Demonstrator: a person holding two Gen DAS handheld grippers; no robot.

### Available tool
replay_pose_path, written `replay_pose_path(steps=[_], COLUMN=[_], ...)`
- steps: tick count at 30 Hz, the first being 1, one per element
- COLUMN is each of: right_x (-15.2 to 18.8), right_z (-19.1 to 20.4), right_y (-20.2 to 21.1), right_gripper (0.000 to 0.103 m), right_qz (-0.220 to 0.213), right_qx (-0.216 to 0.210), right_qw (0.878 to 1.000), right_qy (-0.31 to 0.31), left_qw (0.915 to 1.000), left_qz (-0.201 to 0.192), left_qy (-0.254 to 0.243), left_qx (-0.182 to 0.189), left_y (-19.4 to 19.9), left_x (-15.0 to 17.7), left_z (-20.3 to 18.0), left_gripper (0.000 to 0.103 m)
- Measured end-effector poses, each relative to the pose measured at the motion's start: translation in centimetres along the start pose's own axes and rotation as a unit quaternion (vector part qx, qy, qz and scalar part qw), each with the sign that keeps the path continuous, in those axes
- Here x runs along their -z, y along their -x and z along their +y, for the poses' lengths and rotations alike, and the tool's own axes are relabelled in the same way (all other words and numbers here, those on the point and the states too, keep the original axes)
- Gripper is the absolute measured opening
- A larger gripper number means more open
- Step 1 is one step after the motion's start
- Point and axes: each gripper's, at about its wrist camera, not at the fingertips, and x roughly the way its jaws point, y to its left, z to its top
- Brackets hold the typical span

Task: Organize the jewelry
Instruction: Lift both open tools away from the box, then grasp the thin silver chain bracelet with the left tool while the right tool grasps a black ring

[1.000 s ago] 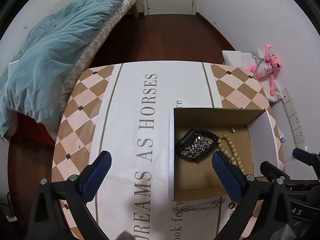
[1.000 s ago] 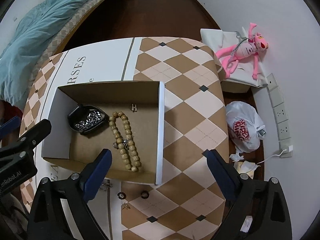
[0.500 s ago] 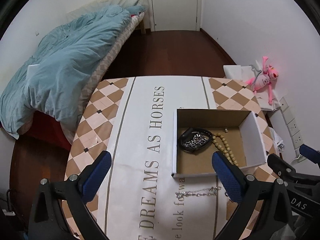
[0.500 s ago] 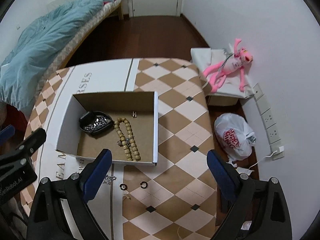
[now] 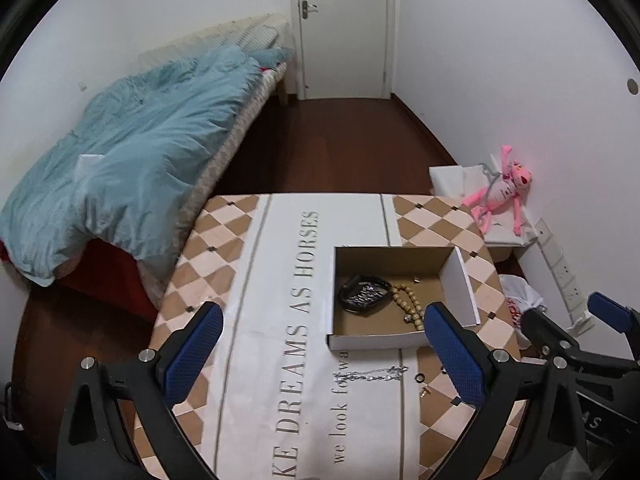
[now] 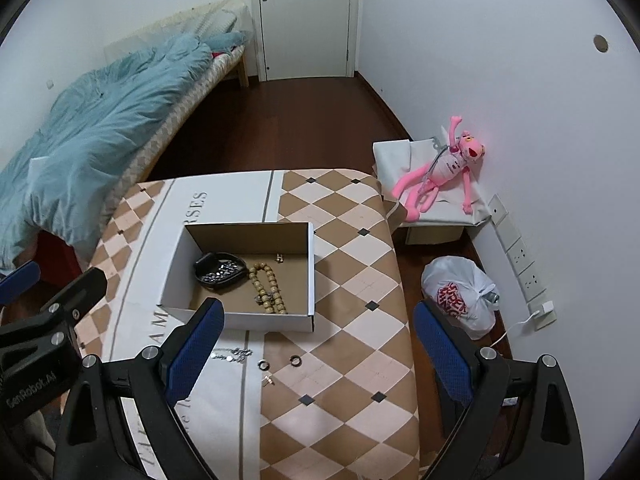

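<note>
Both cameras have pulled up and back from the table over the last second, so the cardboard box (image 6: 244, 276) now sits smaller and lower in each view and the door and bed have come into sight; that reads as a retreat to survey, not a reach, and no piece is being carried. The left gripper (image 5: 324, 354) and the right gripper (image 6: 316, 350) both hang with jaws spread wide and nothing between them. Inside the box lie a black tray of silvery pieces (image 6: 220, 271), a wooden bead bracelet (image 6: 267, 287) just beside it, and a small gold item (image 6: 279, 257) near the far wall; on the tablecloth (image 6: 340, 360) in front of the box a silver chain (image 5: 374, 374), two dark rings (image 6: 279, 362) and a small gold earring (image 6: 268, 380) lie loose, so the sorting looks unfinished. The chain's left end is hidden behind the right gripper's finger in the right view; what the tiny gold pieces are exactly is hard to make out.
</note>
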Motion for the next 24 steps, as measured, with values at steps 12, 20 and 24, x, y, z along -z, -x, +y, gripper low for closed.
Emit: replay_pose_path(steps=[12,20,24], right_x=[6.1,10.0,10.1], right_z=[-2.2,-2.1,-0.6], right_y=[-8.6,-15.4,-15.9], right_gripper=[0.088,0.066,0.058], right_qz=[0.084,0.112,0.09], right_qx=[-0.024,-0.062,-0.046], right_qw=[0.995,0.99,0.995], right_qy=[-0.037,-0.063,-0.024], left_qw=[0.9979,0.9913,0.989], left_qz=[0.039,0.108,0.13], left_qy=[0.012,0.004,0.007], left_qx=[-0.051,-0.075,-0.069], left_y=[-5.6,-10.9,-11.9], left_x=[5.4,9.1,10.1], left_z=[1.3,1.9,2.4], left_gripper=[0.103,0.103,0.103])
